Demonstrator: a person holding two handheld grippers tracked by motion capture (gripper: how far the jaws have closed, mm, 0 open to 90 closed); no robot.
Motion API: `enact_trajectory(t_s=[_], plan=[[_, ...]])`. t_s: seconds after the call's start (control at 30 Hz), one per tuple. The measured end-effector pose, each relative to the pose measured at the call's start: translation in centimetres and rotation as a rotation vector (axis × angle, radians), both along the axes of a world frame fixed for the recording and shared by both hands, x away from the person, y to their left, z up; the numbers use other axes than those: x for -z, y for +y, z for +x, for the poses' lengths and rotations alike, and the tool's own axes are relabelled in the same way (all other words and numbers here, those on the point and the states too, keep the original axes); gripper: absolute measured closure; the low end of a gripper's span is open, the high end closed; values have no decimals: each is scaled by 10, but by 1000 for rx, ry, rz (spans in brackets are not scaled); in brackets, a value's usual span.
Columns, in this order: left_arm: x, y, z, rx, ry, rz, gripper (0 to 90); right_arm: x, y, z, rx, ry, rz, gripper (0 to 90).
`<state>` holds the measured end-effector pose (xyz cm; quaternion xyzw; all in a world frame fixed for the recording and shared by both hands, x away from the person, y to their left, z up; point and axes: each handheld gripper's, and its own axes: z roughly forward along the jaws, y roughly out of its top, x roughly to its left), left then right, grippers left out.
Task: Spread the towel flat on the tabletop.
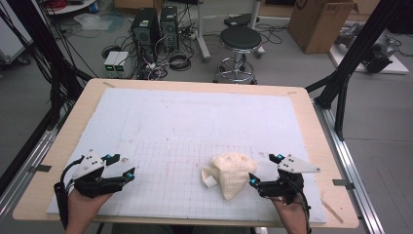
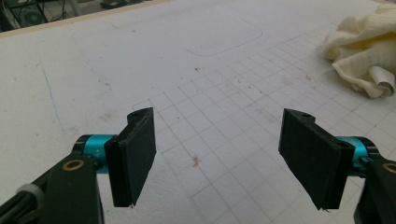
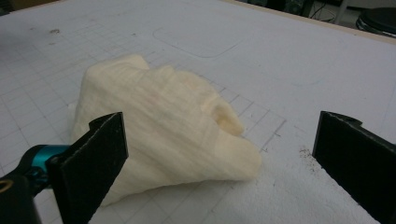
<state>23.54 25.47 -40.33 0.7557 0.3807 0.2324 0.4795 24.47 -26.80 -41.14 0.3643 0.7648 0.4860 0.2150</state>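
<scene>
A crumpled cream cloth (image 1: 230, 173) lies in a heap on the white gridded mat (image 1: 195, 112) covering the counter (image 1: 311, 122), toward the near right side. The right claw (image 1: 264, 171) rests just beside the cloth's right edge, its jaws spread wide and gripping nothing, the heap bulking up in front of them in the right gripper view. Well apart at the near left, the left claw (image 1: 125, 165) sits over bare grid, jaws likewise spread and empty.

No text, label or number can be read, seemingly.
</scene>
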Motion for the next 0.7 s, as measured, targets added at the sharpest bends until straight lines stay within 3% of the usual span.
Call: enact_trajectory(t_s=[0.7], plan=[[1,1,1,-1,-3,11,277,2,-2,1,4,7,3,25]])
